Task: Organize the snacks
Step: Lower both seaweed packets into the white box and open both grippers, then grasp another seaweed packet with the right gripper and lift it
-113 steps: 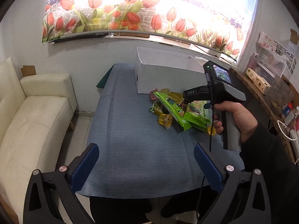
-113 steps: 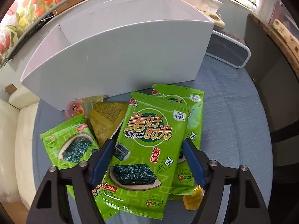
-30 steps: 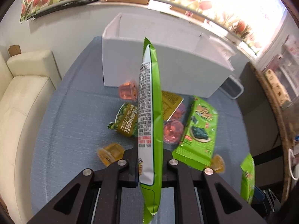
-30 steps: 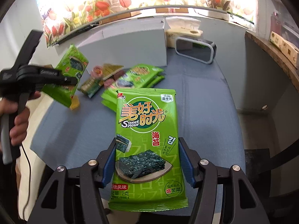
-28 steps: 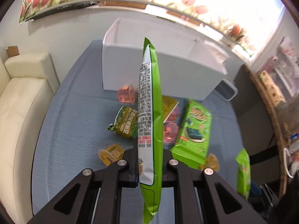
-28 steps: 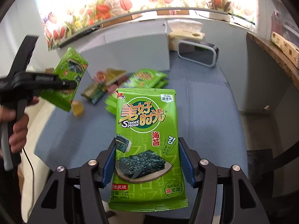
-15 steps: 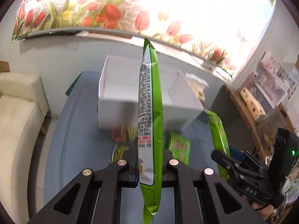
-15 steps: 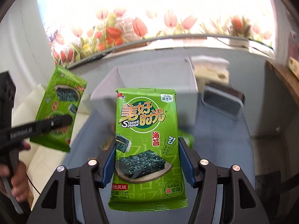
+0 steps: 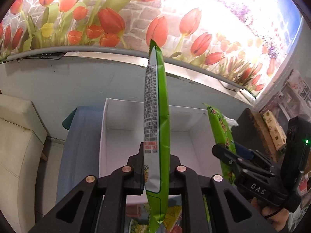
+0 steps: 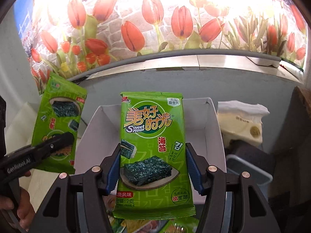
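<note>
Tulip mural (image 9: 175, 19) across the back wall from 10 to 2 o'clock. Cream sofa (image 9: 17, 145) at 9 o'clock in the left wrist view. Blue-grey counter (image 9: 77, 145) below, carrying a white box (image 9: 120, 120), open-topped, just past centre in both views. Tissue pack (image 10: 243, 120) at 3 o'clock of the box in the right wrist view.

Left hand-held gripper (image 9: 155, 172) pressed together on a green seaweed packet (image 9: 157, 116), edge-on and upright, raised in front of the box opening. Right hand-held gripper (image 10: 153, 167) pinching a second seaweed packet (image 10: 153, 145) by its side edges, printed face toward the camera, likewise raised before the box. Loose snacks (image 9: 173, 217) at 6 o'clock on the counter, partly hidden behind the packets.
</note>
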A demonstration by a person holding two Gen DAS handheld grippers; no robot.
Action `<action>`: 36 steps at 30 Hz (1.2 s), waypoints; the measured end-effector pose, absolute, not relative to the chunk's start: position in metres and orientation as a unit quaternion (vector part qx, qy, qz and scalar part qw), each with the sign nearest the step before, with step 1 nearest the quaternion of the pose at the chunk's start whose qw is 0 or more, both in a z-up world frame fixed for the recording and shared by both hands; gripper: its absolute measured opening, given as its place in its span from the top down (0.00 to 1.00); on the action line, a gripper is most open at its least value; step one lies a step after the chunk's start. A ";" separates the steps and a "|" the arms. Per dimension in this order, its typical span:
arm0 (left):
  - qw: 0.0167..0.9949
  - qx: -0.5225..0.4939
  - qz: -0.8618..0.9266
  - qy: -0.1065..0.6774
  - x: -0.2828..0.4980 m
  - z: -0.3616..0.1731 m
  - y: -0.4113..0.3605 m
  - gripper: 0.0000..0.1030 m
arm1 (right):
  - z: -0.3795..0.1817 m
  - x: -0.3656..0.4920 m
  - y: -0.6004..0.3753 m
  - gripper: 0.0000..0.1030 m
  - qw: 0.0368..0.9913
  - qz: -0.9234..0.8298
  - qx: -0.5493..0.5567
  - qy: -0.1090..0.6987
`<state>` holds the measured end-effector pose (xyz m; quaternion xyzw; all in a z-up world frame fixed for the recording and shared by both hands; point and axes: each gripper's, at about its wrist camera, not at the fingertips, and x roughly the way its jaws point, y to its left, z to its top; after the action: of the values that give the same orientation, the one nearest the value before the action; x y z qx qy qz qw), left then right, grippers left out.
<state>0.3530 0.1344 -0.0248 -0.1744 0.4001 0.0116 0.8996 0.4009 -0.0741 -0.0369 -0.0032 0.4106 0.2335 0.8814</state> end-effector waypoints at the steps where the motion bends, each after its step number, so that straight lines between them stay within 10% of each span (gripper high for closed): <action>1: 0.899 -0.167 0.016 0.404 0.359 -0.027 0.136 0.82 | -0.040 0.410 -0.070 0.32 0.879 0.229 -0.006 0.419; 3: 0.898 -0.152 0.022 0.411 0.367 -0.031 0.139 0.48 | -0.046 0.424 -0.065 0.23 0.874 0.225 -0.007 0.432; 4: 0.897 -0.147 0.028 0.416 0.370 -0.034 0.141 0.07 | -0.050 0.428 -0.063 0.10 0.873 0.220 -0.011 0.436; 5: 0.899 -0.148 0.032 0.412 0.369 -0.037 0.145 0.00 | -0.051 0.429 -0.063 0.05 0.877 0.211 -0.015 0.432; 36: 0.918 -0.059 -0.019 0.390 0.157 -0.102 0.071 0.00 | -0.165 0.280 -0.125 0.00 0.848 0.037 0.059 0.525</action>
<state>0.1568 0.0711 -0.1023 -0.0594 0.3905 -0.0195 0.9185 0.2798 -0.1247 -0.1649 0.0588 0.5253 0.0373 0.8481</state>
